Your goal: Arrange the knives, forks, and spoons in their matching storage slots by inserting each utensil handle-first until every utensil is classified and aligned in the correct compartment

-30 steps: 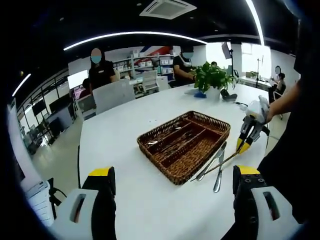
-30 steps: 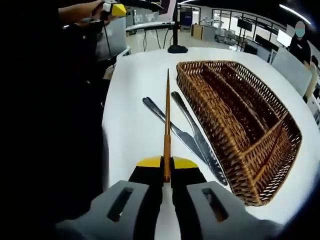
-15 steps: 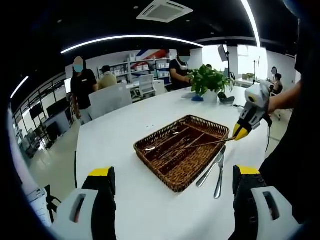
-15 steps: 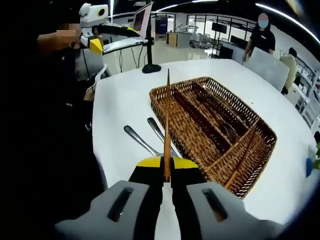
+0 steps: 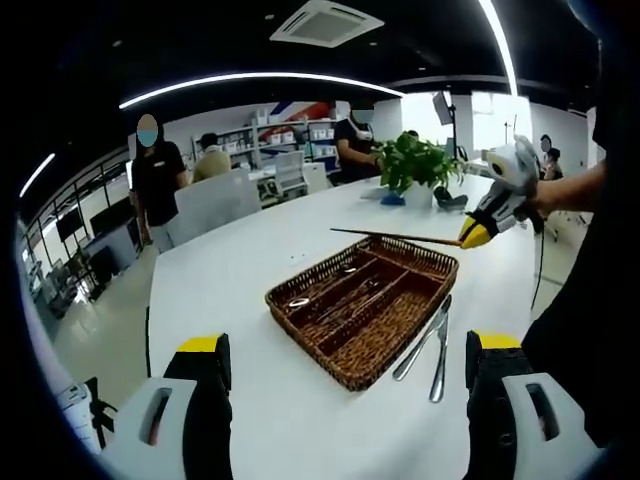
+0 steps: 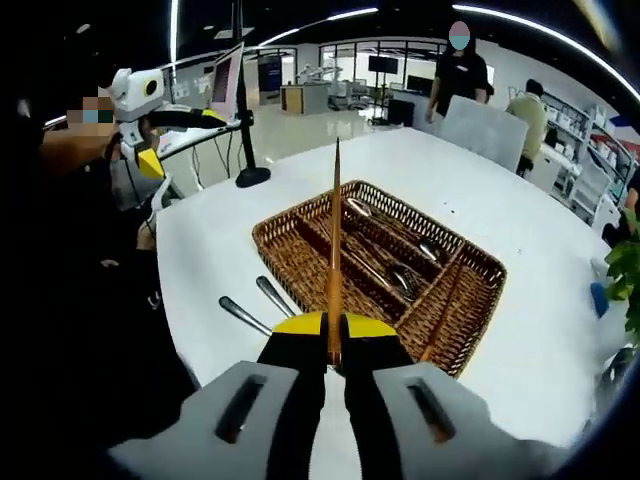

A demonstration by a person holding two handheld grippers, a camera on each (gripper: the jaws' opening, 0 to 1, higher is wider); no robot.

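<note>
now the right gripper [image 6: 334, 335] is clamped on a thin wooden stick [image 6: 334, 250], while the left gripper [image 5: 345, 365] stands wide open with nothing between its jaws

right gripper view: the stick runs straight up from the closed yellow-tipped jaws, raised above a wicker tray [image 6: 300, 262] whose long compartments hold metal utensils; two metal handles [image 6: 255, 305] lie on the white table [image 6: 520, 250] just beside the tray's near side. left gripper view: the right gripper [image 5: 478, 232] is held in the air beyond the tray's [image 5: 395, 355] far corner, its stick [image 5: 395, 237] level over the far rim, not touching it; two utensils [image 5: 432, 340] lie on the table [image 5: 230, 270] by the tray's right side, near the left gripper's right jaw. around it an open office, a potted plant [image 5: 418, 165] at the table's far end, people standing, shelves, ceiling light strips
</note>
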